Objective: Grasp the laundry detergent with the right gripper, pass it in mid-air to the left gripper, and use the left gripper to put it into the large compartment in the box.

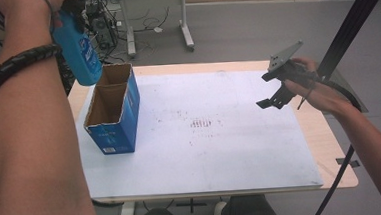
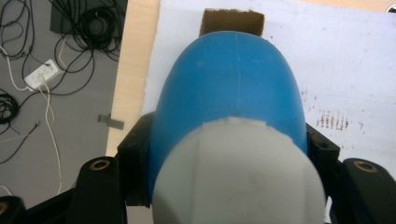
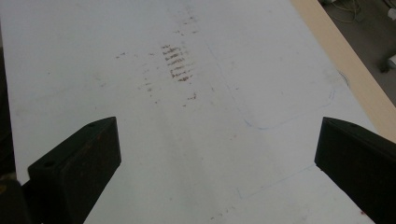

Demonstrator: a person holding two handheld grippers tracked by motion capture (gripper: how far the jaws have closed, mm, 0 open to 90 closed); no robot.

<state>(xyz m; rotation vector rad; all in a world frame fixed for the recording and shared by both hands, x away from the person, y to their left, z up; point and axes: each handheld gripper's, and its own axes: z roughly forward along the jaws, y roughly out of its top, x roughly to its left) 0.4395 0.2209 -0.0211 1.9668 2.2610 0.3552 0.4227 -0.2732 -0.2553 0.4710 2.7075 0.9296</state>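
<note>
We are holding a blue bottle (image 1: 79, 53) clenched in the left gripper (image 1: 72, 9), hanging it cap-up just above the far compartment of the open cardboard box (image 1: 114, 109), a little toward the box's left wall. In the left gripper view the bottle (image 2: 229, 88) is pointing base-first at the box opening (image 2: 232, 22), with its pale cap (image 2: 236, 172) nearest the camera and the black jaws pressing in on the shoulder from both sides.

We are judging the bottle to be smooth moulded plastic: stiff enough not to crush, probably slick, and rounded, so it could swing or twist in the grip. Gripping just under the cap, where the body narrows, seems the safest hold. How full it is we cannot tell.

The right gripper (image 1: 278, 94) is hovering well to the right of the box, jaws spread wide and empty over the white board (image 3: 196, 140).
</note>
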